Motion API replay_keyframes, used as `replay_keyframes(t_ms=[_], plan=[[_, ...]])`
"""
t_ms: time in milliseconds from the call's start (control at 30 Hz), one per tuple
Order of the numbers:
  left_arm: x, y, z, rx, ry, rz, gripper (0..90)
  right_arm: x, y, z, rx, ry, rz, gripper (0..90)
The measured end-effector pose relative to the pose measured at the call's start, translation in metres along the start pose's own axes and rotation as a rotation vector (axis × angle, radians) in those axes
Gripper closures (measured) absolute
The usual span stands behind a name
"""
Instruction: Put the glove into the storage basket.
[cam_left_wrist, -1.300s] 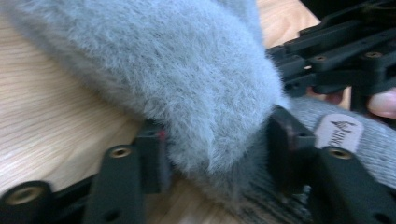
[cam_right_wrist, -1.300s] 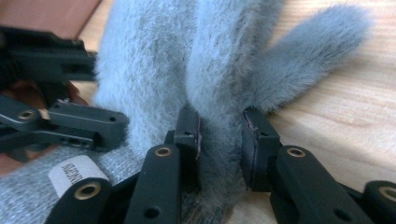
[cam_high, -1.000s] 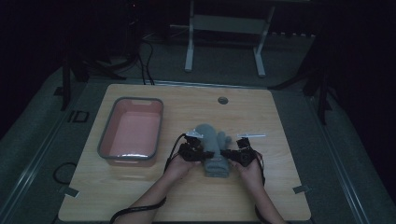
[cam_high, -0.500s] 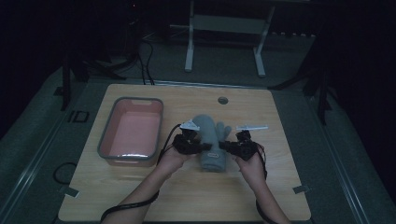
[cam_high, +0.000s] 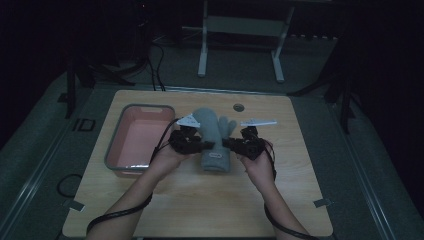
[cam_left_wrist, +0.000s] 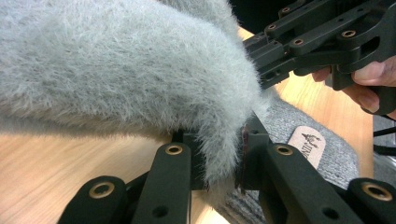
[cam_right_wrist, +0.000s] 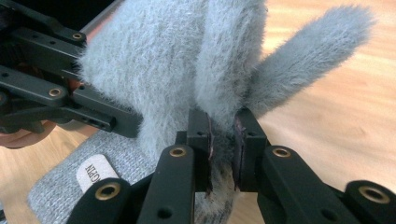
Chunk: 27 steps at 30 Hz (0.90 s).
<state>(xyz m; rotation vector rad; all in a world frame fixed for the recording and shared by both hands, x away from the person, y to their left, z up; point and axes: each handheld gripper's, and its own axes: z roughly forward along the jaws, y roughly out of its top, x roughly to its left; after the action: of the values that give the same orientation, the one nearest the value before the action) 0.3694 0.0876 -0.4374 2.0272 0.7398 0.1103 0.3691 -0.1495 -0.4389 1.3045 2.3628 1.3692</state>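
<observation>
Left gripper (cam_high: 200, 145): level, clamped on the mitten's left edge.
Right gripper (cam_high: 231, 144): level, clamped on its right edge.
Grey mitten (cam_high: 212, 137): fuzzy, thumb splayed, knit cuff hanging, lifted above the wooden table (cam_high: 200, 205), right of the pink tub (cam_high: 116, 159).

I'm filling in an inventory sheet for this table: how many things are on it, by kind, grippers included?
Grey fuzzy mitten: 1
Pink tub: 1
Handheld grippers, left gripper and right gripper, both clamped on the mitten: 2
Total: 4
</observation>
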Motion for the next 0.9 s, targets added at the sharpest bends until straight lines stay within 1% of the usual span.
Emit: replay_keyframes(t_ms=[167,267,333,433,467,533,600,733,767,800,900], plan=[[0.013,0.006,-0.027,0.017,0.019,0.009,78.6,0.018,0.018,0.010,-0.006,0.018,-0.015,79.7],[0.022,0.006,-0.044,0.013,0.029,0.000,78.6,0.029,0.029,0.019,-0.014,0.029,-0.025,79.7],[0.029,0.004,-0.054,0.009,0.036,-0.006,78.6,0.038,0.036,0.026,-0.020,0.037,-0.033,79.7],[0.037,0.000,-0.069,0.011,0.061,-0.006,78.6,0.050,0.045,0.039,-0.017,0.049,-0.036,79.7],[0.040,-0.002,-0.073,0.010,0.068,-0.013,78.6,0.054,0.048,0.043,-0.017,0.051,-0.039,79.7],[0.045,-0.006,-0.083,0.008,0.082,-0.018,78.5,0.061,0.052,0.052,-0.010,0.067,-0.041,79.7],[0.050,-0.009,-0.093,0.009,0.096,-0.025,78.6,0.068,0.056,0.060,-0.015,0.084,-0.043,79.7],[0.060,-0.015,-0.113,0.034,0.129,-0.036,78.6,0.083,0.063,0.078,-0.013,0.116,-0.036,79.8],[0.060,-0.015,-0.113,0.034,0.129,-0.036,78.5,0.087,0.064,0.083,-0.016,0.122,-0.038,79.7],[0.064,-0.018,-0.122,0.057,0.148,-0.041,78.5,0.090,0.065,0.087,-0.012,0.127,-0.034,79.7],[0.071,-0.023,-0.135,0.097,0.171,-0.047,78.6,0.101,0.066,0.102,-0.005,0.151,-0.033,79.7]])
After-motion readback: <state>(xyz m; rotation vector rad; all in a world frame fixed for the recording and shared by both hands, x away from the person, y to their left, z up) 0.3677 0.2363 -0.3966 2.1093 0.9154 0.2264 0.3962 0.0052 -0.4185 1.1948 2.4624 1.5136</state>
